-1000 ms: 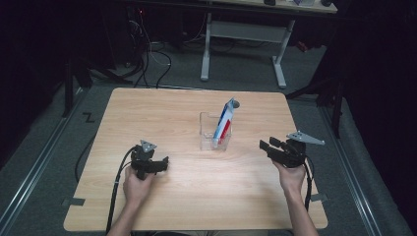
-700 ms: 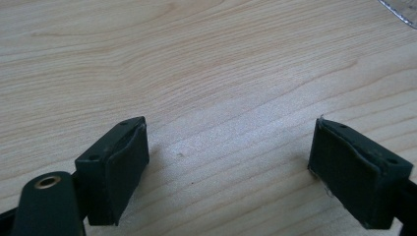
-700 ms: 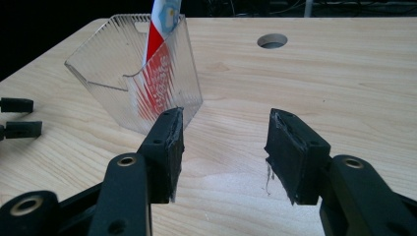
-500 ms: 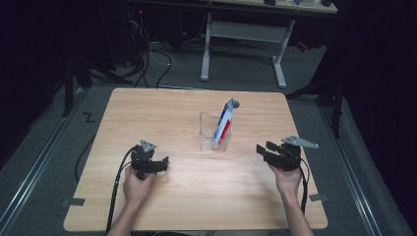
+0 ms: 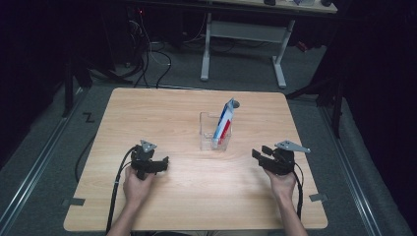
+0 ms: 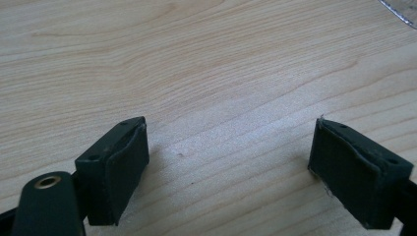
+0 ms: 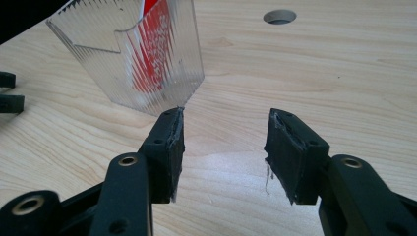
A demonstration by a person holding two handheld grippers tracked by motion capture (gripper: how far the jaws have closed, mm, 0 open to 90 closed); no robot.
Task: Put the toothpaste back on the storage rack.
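Observation:
A clear ribbed plastic holder (image 5: 214, 132) stands at the middle of the wooden table (image 5: 147, 113). A red, white and blue packet (image 5: 225, 119) leans in it. My left gripper (image 5: 164, 163) rests low at the front left, jaws pointing right. In the left gripper view it (image 6: 228, 162) is open wide over bare wood. My right gripper (image 5: 260, 152) is at the front right and points left toward the holder. In the right gripper view it (image 7: 226, 142) is open with nothing between the pads, the holder (image 7: 133, 59) and the red packet (image 7: 155, 44) just beyond its left jaw.
A round hole (image 5: 236, 103) in the tabletop lies behind the holder, also seen as a hole (image 7: 279, 16) in the right gripper view. A corner of the holder (image 6: 399, 11) shows at the top right of the left gripper view. Desk legs and cables stand on the floor beyond the table.
My right gripper has sunk toward the table and shifted slightly left. The left gripper and the holder have not moved.

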